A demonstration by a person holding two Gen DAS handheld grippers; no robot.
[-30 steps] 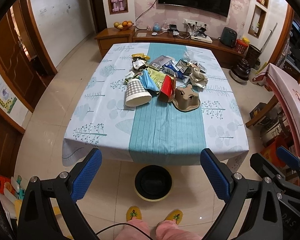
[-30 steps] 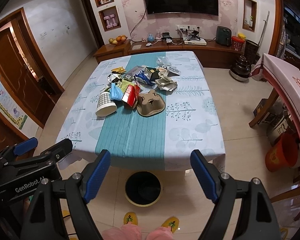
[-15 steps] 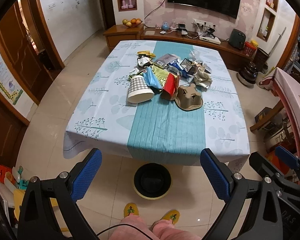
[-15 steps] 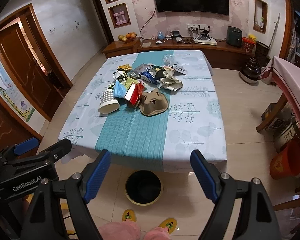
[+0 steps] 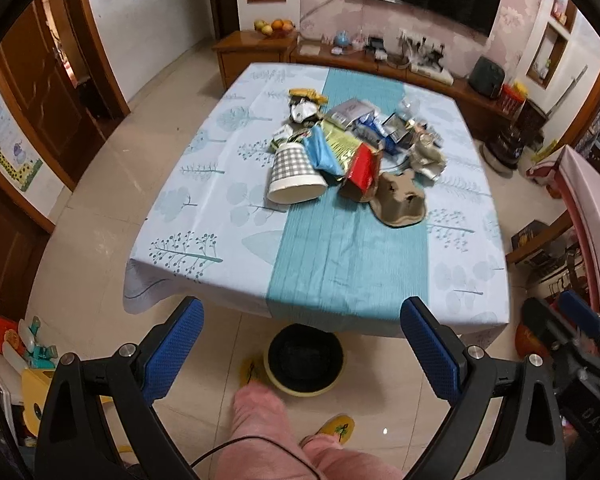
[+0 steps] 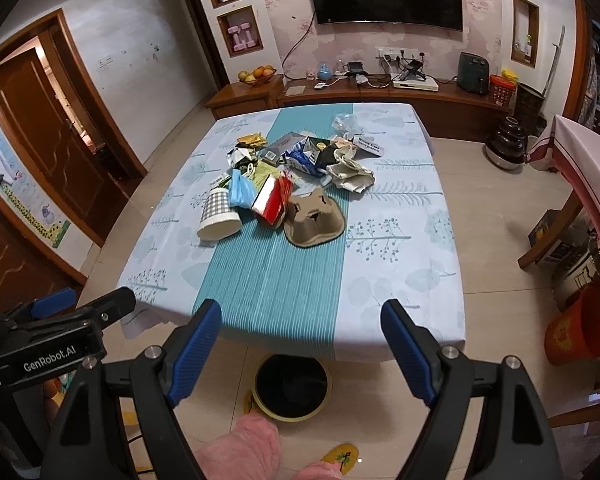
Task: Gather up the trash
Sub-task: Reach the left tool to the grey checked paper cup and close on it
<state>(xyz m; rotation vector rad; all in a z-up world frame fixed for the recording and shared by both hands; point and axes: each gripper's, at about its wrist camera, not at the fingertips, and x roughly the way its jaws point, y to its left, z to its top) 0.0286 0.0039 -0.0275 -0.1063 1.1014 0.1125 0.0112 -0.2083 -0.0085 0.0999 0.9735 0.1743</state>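
Observation:
A heap of trash lies in the middle of the table [image 5: 204,240]: a checked paper cup [image 5: 294,174] on its side, a blue wrapper [image 5: 320,152], a red carton [image 5: 362,172], a brown pulp cup tray [image 5: 402,200] and several wrappers behind. The right wrist view shows the same cup [image 6: 218,216], carton [image 6: 270,202] and tray [image 6: 314,220]. A black bin [image 5: 304,360] with a yellow rim stands on the floor under the table's near edge. My left gripper [image 5: 302,340] and right gripper [image 6: 300,344] are both open and empty, held short of the table edge.
A person's pink trouser legs [image 5: 260,428] and yellow slippers [image 5: 336,432] show below the grippers. A wooden sideboard [image 6: 360,94] runs along the far wall under a TV. An orange bucket [image 6: 576,332] stands at the right, beside a second covered table [image 6: 592,168].
Both grippers have moved forward toward the table, so the trash heap looks larger. The person's left leg has stepped forward beside the bin. Both grippers stay open.

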